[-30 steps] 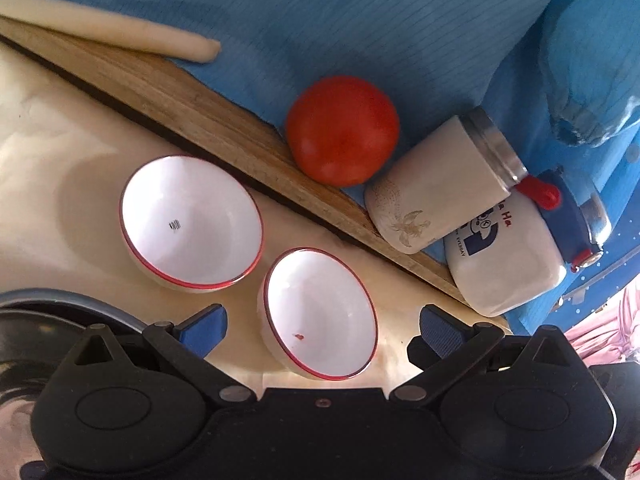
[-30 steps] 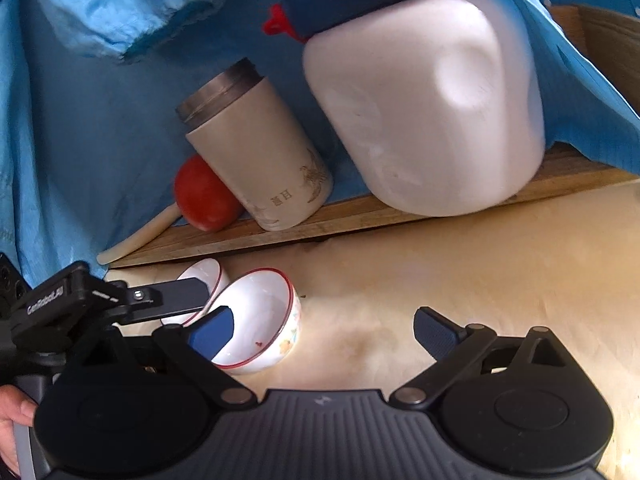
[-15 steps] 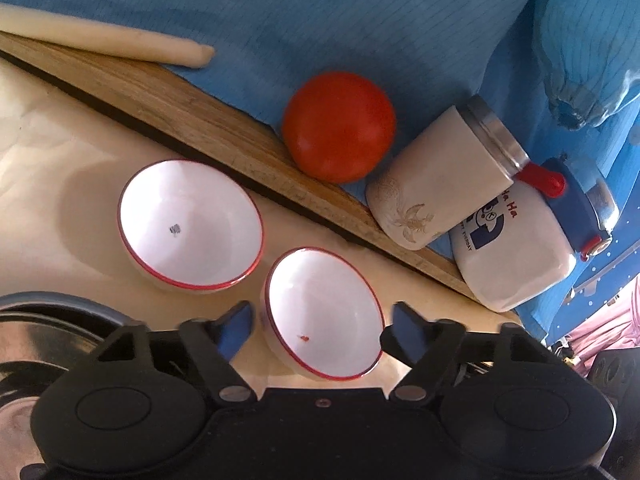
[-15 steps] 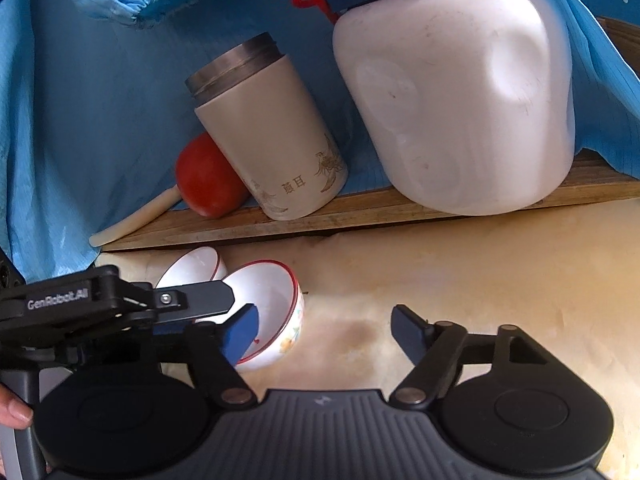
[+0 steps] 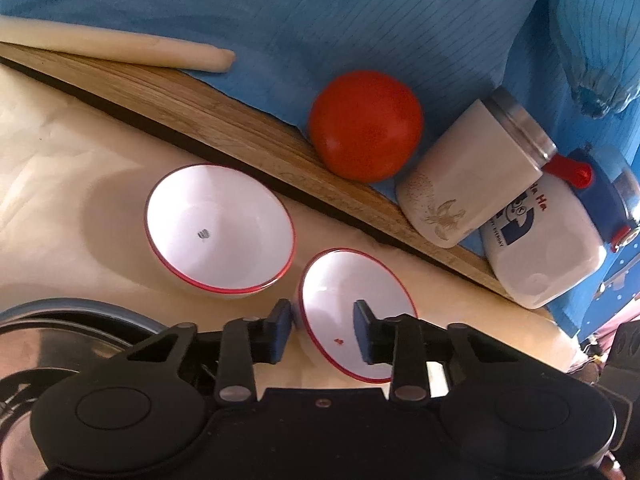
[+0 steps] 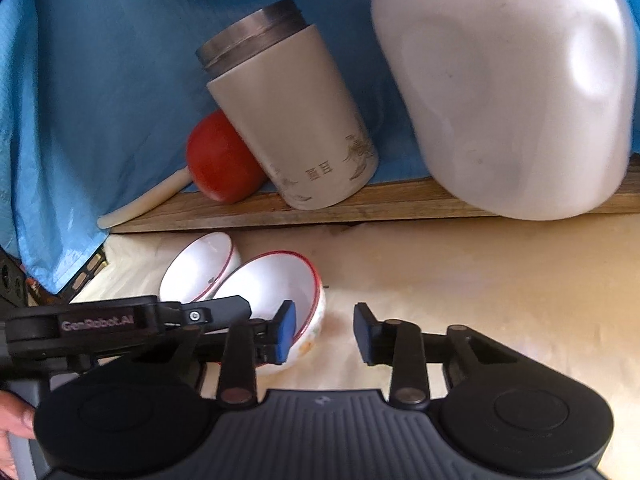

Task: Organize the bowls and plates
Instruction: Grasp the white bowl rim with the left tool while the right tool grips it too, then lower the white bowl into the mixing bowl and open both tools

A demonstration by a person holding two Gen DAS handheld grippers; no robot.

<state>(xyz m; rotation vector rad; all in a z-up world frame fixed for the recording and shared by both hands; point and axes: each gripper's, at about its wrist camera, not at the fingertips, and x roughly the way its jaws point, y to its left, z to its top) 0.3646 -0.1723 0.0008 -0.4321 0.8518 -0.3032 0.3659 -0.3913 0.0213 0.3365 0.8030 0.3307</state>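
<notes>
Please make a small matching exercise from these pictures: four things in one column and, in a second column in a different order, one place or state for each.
1. near bowl
2. far bowl
3. tomato
4. right gripper

A. on the wooden board, beside the cream canister
B. open, with nothing between its fingers
C. has a small dark mark inside
D. its rim sits between the left gripper's fingers

Pairs: 1-D, 2-C, 3-A, 4-B

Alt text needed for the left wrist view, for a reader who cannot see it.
The left gripper straddles the rim of the nearer red-rimmed white bowl, one finger inside and one outside. A second bowl sits beside it on the cream surface; a tomato and beige canister rest on the wooden board behind.
</notes>
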